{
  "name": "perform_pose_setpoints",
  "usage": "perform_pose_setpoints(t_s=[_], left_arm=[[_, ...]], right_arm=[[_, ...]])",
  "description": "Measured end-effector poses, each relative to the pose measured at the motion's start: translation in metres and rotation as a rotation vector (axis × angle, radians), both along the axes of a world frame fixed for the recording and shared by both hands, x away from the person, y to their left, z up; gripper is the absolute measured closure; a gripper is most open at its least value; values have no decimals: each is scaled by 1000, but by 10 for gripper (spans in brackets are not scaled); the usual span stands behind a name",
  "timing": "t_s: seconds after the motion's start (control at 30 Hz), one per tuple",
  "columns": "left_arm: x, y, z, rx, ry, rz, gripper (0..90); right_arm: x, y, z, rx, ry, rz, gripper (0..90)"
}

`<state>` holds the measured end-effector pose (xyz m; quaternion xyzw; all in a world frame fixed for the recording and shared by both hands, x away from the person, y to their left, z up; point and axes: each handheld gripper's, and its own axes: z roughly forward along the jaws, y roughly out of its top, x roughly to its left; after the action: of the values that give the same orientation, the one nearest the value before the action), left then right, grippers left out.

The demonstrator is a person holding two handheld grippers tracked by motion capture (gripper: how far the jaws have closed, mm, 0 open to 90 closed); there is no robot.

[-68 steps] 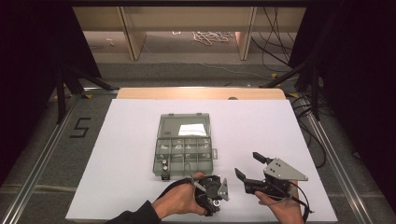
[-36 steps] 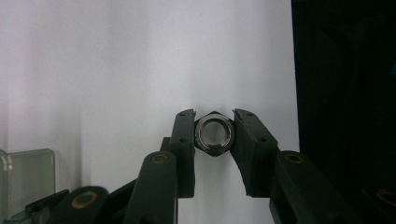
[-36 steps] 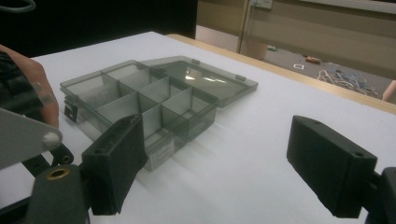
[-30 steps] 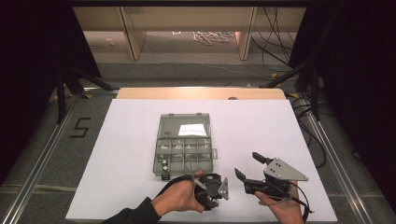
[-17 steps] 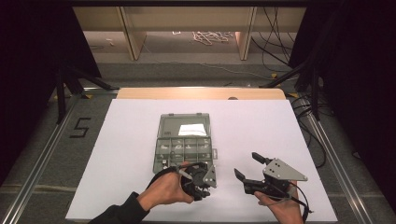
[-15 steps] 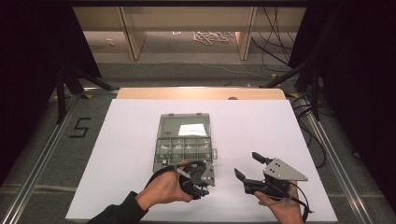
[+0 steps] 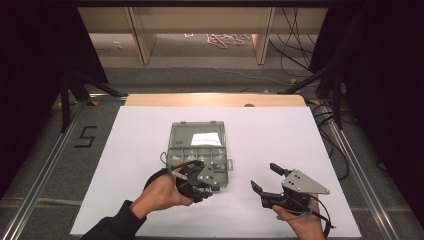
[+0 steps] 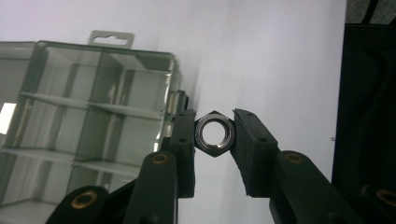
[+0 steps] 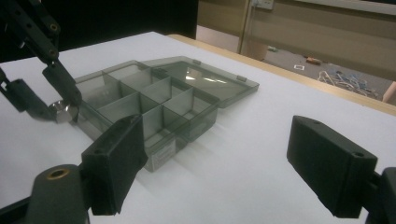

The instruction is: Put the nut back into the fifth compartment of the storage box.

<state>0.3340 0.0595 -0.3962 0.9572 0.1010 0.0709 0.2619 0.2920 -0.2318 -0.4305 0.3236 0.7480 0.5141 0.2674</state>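
A grey, see-through compartment box (image 7: pixel 197 152) lies open in the middle of the white table cover (image 7: pixel 130 135), and all other places here are given from this box. Its lid (image 7: pixel 198 134) is folded back flat on the far side, away from the person. In the right gripper view the compartments (image 9: pixel 140 100) that can be seen look empty. The left gripper (image 7: pixel 202 182) is at the near edge of the box, toward its right corner, held by the person's left hand (image 7: pixel 162 192). Its two jaws are closed on a steel hex nut (image 8: pixel 214 133); in the left gripper view each black pad presses one flat side of the nut, and the hole of the nut faces the camera. In that same view the nut is just beside the outer wall of the box, on the side where the small hang tab (image 8: pixel 111 37) stands out, and over the white cover, not over a compartment. The right gripper view shows the nut (image 9: pixel 61 111) low at the box corner, but I cannot tell if it touches the table. The right gripper (image 7: pixel 267 180) is near the person's edge, well to the right of the box, held in the right hand (image 7: pixel 300 222). Its jaws stand wide apart with nothing between them, and they point toward the box.
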Motion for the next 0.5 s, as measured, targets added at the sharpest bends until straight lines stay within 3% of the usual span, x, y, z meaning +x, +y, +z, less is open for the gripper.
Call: perform_pose_setpoints(t_s=[0.27,0.5], left_arm=[[11,24,11,6,-35,69,698],[28,47,7,26,-47,166,698]], right_arm=[[0,0,0,-1,1,0,202],[0,0,0,0,1,0,202]])
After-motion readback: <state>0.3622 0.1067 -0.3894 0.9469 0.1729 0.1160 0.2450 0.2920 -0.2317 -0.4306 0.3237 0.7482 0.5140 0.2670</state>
